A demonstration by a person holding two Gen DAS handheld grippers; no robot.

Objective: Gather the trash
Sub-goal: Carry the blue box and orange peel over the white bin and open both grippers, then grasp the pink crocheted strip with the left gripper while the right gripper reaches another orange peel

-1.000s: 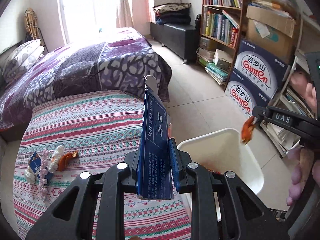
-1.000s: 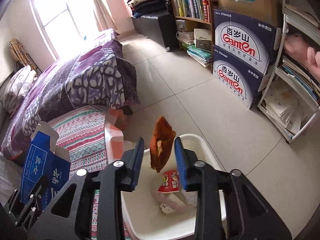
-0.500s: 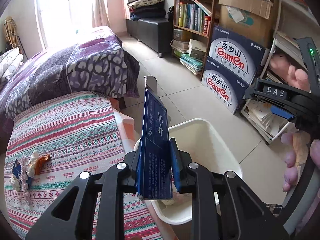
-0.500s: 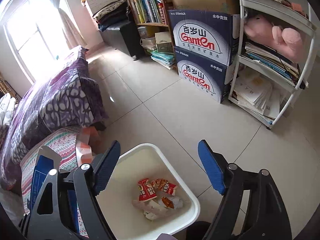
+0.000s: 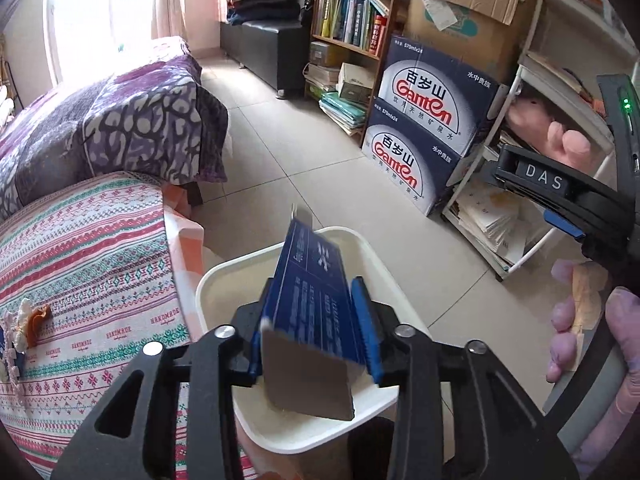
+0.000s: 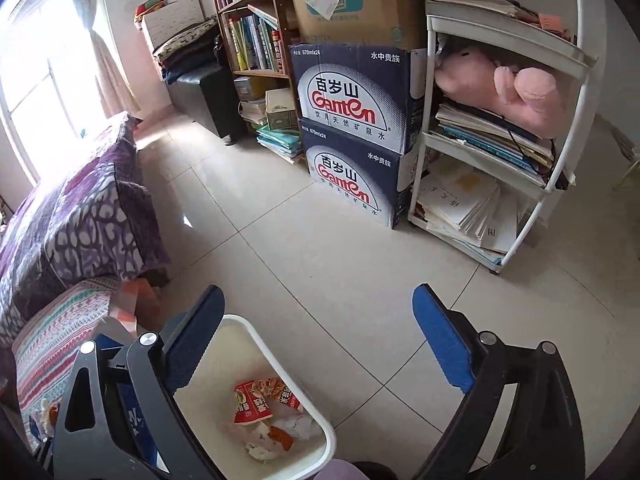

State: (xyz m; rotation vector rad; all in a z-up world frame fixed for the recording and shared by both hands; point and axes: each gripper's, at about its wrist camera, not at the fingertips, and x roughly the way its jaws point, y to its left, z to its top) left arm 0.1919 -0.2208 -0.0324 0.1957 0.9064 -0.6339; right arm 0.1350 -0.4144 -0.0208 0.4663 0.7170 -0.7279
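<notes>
A white bin [image 5: 224,276] stands on the tiled floor beside the striped cloth [image 5: 80,260]. My left gripper [image 5: 312,300] hangs over it, and its jaws are opening. The blue carton [image 5: 308,264] lies loose between them, tipped forward over the bin. In the right wrist view my right gripper [image 6: 318,300] is over the bin's far rim [image 6: 280,356], its jaws still opening with nothing between them. Red and orange wrappers [image 6: 260,404] lie in the bin. An orange scrap and white bits [image 5: 36,320] rest on the cloth at the left.
Two stacked Ganten boxes [image 6: 352,140] and a white shelf rack [image 6: 500,160] with papers and a pink plush stand beyond the bin. A purple-covered bed [image 5: 120,120] is behind the cloth. A person's hand [image 5: 580,320] holds the right gripper's handle.
The right gripper let the orange wrapper fall into the bin and spread wide. The left gripper carried the blue carton over the bin and loosened, and the carton tipped forward.
</notes>
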